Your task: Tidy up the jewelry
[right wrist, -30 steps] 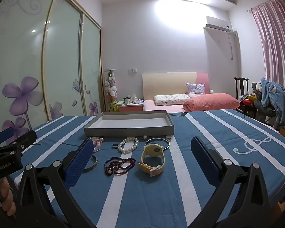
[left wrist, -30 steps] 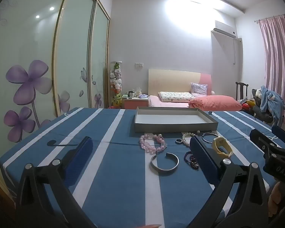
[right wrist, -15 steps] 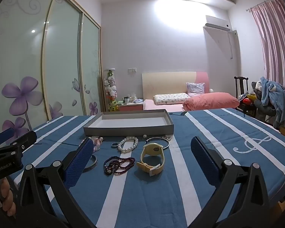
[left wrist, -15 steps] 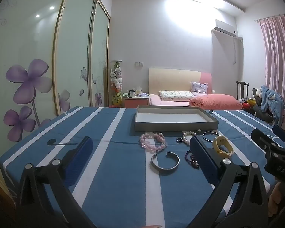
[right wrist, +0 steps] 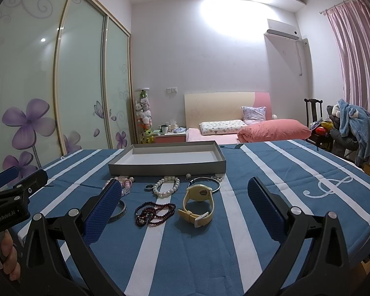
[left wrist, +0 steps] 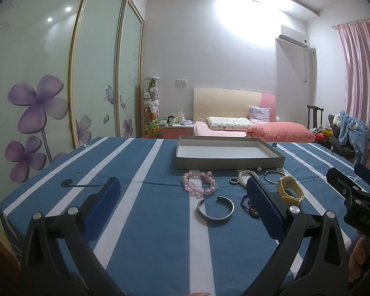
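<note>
Both views have crept slightly nearer the jewelry. Left gripper (left wrist: 182,202) and right gripper (right wrist: 182,202) hang spread, empty; yellow watch (right wrist: 197,203) at twelve o'clock, tray (right wrist: 167,167) beyond, likely awaiting pieces.

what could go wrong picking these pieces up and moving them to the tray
1. The dark red beaded strand lies in loose loops beside the yellow wristwatch; a pinch may catch only one loop, so the rest dangles or snags.
2. The flat silver open cuff bangle lies low on the blue striped tablecloth; fingers might bunch fabric.
3. The small dark ring sits close to the white pearl bracelet, so both could get nudged.
</note>
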Demonstrator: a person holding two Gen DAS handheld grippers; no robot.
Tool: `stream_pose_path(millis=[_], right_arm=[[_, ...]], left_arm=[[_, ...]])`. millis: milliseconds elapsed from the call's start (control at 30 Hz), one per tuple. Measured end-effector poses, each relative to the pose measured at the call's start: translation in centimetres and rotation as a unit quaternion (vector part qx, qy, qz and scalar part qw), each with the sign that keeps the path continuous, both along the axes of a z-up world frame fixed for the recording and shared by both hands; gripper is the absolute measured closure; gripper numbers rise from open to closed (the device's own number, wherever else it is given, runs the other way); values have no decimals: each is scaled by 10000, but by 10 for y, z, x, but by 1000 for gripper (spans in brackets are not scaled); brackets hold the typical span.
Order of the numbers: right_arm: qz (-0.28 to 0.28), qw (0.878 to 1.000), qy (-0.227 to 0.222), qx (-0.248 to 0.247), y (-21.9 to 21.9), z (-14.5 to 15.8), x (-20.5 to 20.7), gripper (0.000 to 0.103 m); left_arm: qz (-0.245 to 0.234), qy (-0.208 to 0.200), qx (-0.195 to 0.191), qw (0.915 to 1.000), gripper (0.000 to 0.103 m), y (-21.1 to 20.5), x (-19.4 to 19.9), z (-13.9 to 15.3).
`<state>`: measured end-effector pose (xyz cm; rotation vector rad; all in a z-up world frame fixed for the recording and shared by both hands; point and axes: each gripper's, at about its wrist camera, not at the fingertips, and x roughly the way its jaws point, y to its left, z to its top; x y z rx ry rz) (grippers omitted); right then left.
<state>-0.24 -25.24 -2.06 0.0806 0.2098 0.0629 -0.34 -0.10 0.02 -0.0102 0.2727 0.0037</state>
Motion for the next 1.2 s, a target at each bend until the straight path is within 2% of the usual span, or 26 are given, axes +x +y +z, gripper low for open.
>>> stream_pose_path(millis=[1200], right_arm=[[-1, 10000, 37, 8, -1, -3, 0, 2]], left_arm=[[1, 46, -15, 10000, 4, 1, 4, 0]])
